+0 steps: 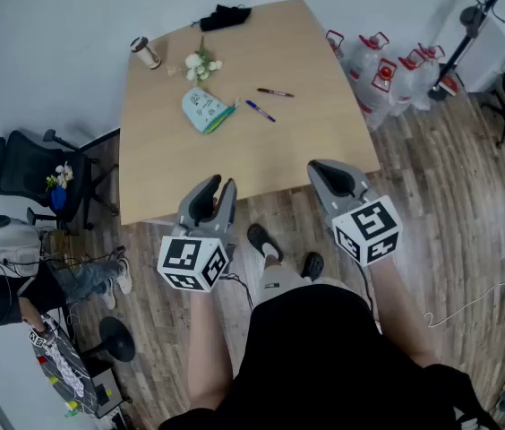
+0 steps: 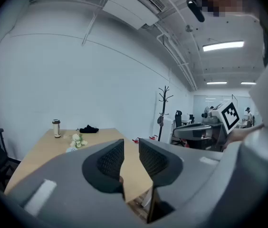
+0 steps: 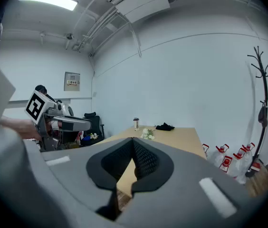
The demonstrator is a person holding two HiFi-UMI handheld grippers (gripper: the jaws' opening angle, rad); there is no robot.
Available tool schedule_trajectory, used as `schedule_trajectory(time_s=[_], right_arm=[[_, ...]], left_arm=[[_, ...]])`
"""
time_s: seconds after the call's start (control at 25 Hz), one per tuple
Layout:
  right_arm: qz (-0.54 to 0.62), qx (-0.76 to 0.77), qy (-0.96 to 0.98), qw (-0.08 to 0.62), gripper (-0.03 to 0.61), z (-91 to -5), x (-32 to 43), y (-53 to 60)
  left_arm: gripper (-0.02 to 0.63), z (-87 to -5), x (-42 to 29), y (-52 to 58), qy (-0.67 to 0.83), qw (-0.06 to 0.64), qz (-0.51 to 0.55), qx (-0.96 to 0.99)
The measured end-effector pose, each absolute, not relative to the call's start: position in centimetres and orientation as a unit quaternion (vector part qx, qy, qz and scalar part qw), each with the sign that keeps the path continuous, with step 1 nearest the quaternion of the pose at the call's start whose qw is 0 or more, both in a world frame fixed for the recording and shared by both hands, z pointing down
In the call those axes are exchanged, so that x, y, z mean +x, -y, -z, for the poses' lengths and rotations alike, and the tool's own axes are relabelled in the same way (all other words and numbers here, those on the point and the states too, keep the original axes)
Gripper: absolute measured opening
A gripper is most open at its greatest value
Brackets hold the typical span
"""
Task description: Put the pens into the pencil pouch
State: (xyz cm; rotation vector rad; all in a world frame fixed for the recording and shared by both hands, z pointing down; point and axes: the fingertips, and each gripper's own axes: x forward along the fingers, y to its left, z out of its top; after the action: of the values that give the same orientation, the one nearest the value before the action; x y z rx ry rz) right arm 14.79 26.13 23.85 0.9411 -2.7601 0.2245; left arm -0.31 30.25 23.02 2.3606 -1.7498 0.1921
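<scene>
In the head view a light blue pencil pouch [image 1: 204,111] lies on the wooden table [image 1: 235,168], left of centre. To the pouch's right are a blue pen [image 1: 260,111] and, farther back, a dark pen [image 1: 275,92]. Both grippers hover at the table's near edge, well short of these things. My left gripper [image 1: 219,184] has its jaws a little apart with nothing between them; in its own view only the tabletop shows through the gap of the left gripper [image 2: 131,144]. My right gripper [image 1: 322,168] is shut and empty, and the right gripper view [image 3: 133,144] shows its pads meeting.
White flowers [image 1: 201,64], a tumbler [image 1: 146,52] and a black cloth [image 1: 221,16] sit at the table's far end. An office chair [image 1: 29,173] and a seated person [image 1: 11,280] are left of the table, water jugs [image 1: 387,70] to its right.
</scene>
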Motion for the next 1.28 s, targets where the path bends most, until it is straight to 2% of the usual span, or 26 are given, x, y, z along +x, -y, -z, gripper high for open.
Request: schedule_trajectory(time_s=[0.76,1.04,1.16,1.28], right_arm=[[-0.075,0.319,0.939,0.11,0.005,-24.3,13.2,-26.3],[-0.072,0.308,0.941,0.116,0.006,-24.4,10.1,-25.4],[-0.074,0.298,0.944,0.119,0.067,-24.1,8.1,-24.4],[-0.077,0.293,0.945,0.123,0.101,-23.9,6.1,-23.1]], left_arm=[[0.098,-24.2,-0.8,-30.5,0.594,0.089,-0.075,0.796],[0.133,-24.4,-3.4,-29.1,0.585,0.093,-0.075,0.802],[0.153,-24.2,-5.2,-27.7,0.582,0.094,-0.075,0.804],[0.172,-24.1,-7.0,-26.2,0.579,0.097,-0.074,0.806]])
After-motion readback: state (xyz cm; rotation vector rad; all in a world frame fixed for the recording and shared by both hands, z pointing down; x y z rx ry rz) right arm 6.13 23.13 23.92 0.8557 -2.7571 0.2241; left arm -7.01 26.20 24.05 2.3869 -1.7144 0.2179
